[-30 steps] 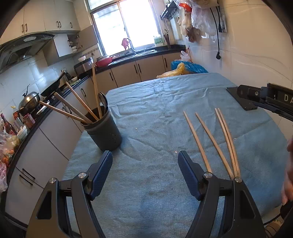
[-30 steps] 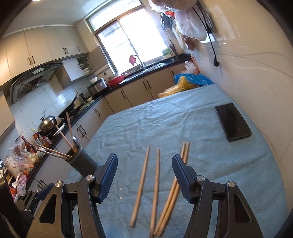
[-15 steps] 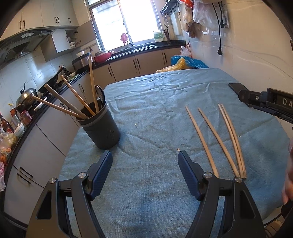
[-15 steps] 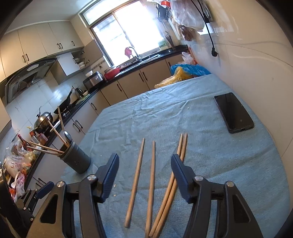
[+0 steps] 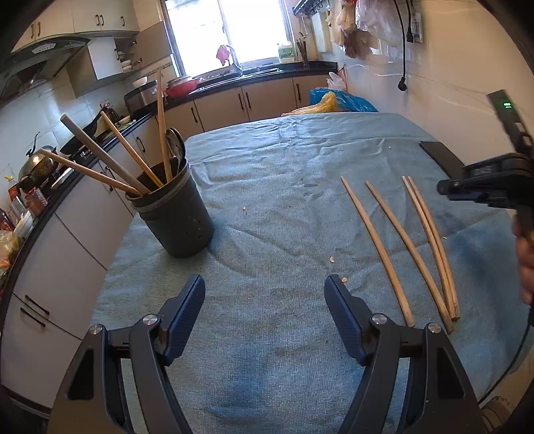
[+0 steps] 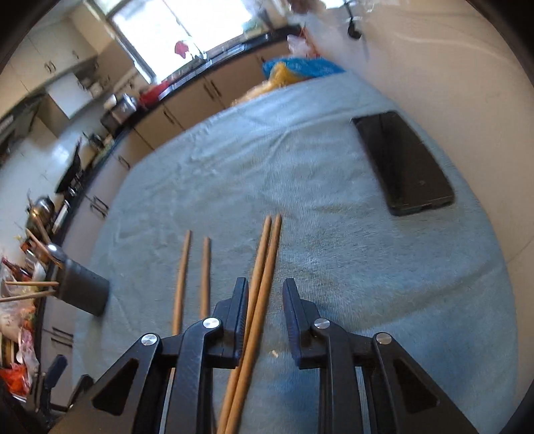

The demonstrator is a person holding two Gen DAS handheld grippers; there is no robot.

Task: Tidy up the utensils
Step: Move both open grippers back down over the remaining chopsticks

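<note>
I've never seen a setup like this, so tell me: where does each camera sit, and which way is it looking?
Left wrist: behind the left tongs, open above the blue cloth, facing the utensil holder; a hand shows at right.
Right wrist: behind the right tongs, partly closed astride the paired chopsticks, low over the cloth.
Shared: chopsticks, holder, black phone, kitchen window.

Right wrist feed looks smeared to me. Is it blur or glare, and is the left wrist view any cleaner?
Right wrist view: motion blur, worst on the far cabinets and window; the paired chopsticks between the right gripper stay readable. Left wrist view: sharp, only the window is blown out; utensil holder is crisp.
</note>
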